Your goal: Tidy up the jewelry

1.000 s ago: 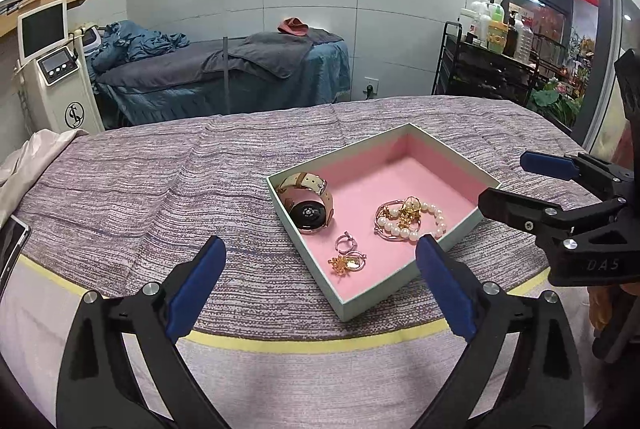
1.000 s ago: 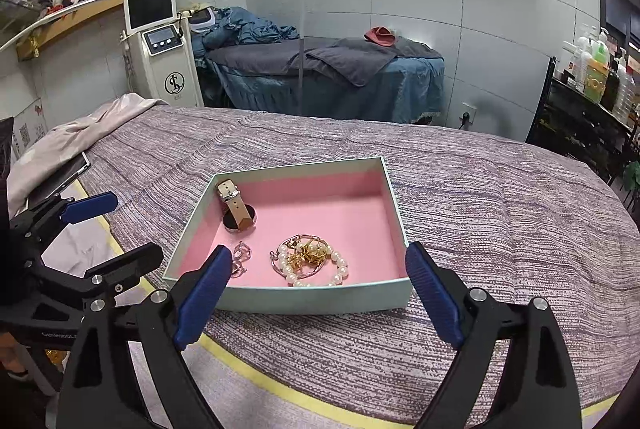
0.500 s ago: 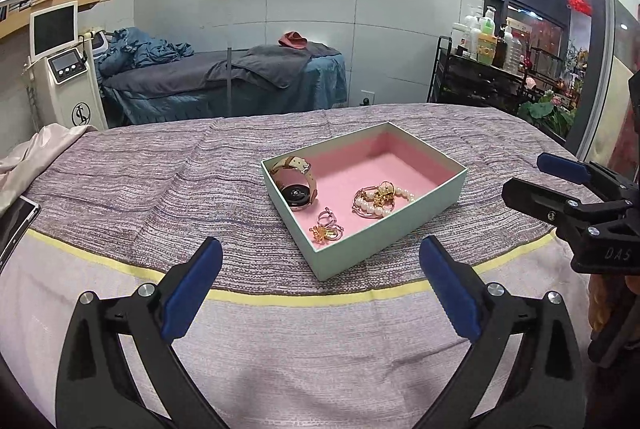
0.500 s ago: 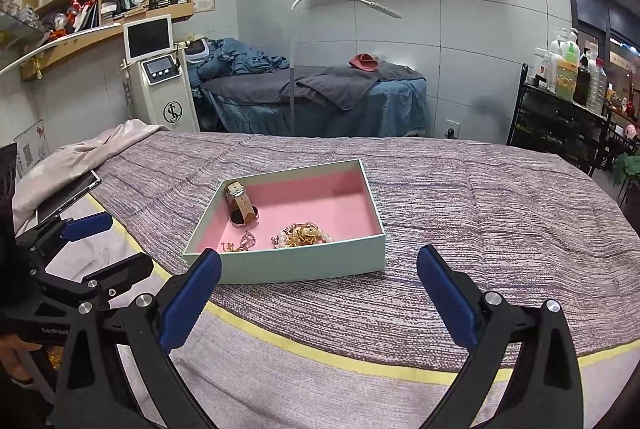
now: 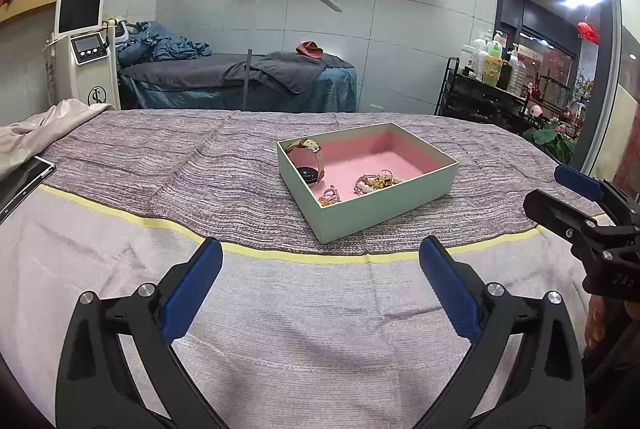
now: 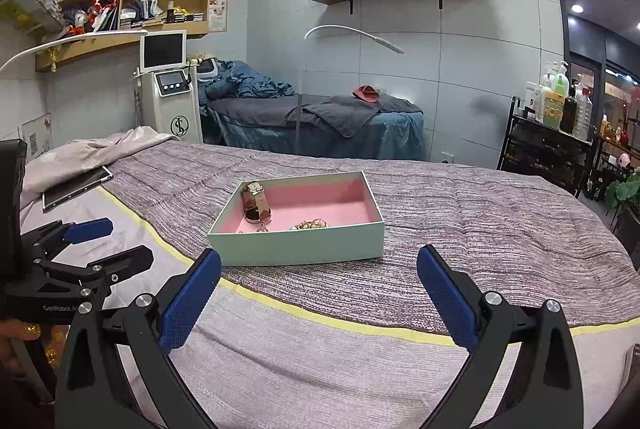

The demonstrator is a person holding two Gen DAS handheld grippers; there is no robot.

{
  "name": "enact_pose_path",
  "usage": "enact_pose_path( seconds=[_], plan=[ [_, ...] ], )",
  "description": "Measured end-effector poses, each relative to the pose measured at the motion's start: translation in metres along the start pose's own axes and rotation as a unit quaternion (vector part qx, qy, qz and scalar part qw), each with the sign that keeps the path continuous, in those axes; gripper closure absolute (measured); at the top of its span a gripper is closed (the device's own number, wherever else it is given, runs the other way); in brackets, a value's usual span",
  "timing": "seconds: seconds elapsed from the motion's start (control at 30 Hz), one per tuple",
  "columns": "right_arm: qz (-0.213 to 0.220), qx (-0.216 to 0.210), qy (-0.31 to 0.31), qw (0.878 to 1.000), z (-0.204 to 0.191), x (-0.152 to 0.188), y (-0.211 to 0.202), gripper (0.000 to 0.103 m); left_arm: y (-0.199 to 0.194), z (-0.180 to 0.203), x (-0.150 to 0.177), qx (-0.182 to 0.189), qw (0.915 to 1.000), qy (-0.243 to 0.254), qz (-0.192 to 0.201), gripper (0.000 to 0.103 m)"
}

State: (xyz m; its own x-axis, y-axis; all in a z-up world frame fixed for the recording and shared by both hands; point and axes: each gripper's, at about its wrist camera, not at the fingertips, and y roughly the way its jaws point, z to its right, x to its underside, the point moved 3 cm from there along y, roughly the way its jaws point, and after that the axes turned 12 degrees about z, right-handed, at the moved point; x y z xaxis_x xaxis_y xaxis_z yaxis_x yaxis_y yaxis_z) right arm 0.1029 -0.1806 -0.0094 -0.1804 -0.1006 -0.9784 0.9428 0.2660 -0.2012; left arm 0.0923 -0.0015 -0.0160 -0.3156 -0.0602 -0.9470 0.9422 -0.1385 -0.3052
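Observation:
A mint green box (image 5: 384,207) with a pink lining sits on the striped bed cover; it also shows in the right wrist view (image 6: 298,247). Inside lie a watch with a tan strap (image 5: 310,165), small earrings (image 5: 330,195) and a pearl and gold bracelet pile (image 5: 378,183). The right wrist view shows the watch (image 6: 256,205) and the bracelet pile (image 6: 310,225). My left gripper (image 5: 320,285) is open and empty, well short of the box. My right gripper (image 6: 318,295) is open and empty, also short of the box.
A tablet (image 5: 20,183) lies at the bed's left edge, seen too in the right wrist view (image 6: 76,187). A yellow stripe (image 5: 280,255) crosses the cover. Behind stand a massage bed (image 5: 240,81), a white machine (image 5: 86,57) and a black cart of bottles (image 5: 480,85).
Both grippers have pulled back and up from the box, which now looks smaller and farther. Both stayed open. The jewelry in the box has not moved.

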Motion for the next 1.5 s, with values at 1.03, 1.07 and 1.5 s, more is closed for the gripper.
enact_pose_path(
  seconds=[1.03, 1.07, 1.5],
  plan=[
    [0.015, 0.02, -0.027, 0.999, -0.02, 0.016, -0.024, 0.007, -0.021, 0.004, 0.012, -0.003, 0.9998, 0.0, 0.021, 0.006],
    [0.016, 0.02, -0.026, 0.999, -0.021, 0.015, -0.024, 0.007, -0.022, 0.005, 0.011, -0.001, 0.9997, -0.001, 0.023, 0.006],
    [0.025, 0.024, -0.021, 0.999, -0.02, 0.013, -0.028, 0.007, -0.024, 0.006, 0.01, 0.006, 0.9995, 0.0, 0.031, 0.006]
  ],
)
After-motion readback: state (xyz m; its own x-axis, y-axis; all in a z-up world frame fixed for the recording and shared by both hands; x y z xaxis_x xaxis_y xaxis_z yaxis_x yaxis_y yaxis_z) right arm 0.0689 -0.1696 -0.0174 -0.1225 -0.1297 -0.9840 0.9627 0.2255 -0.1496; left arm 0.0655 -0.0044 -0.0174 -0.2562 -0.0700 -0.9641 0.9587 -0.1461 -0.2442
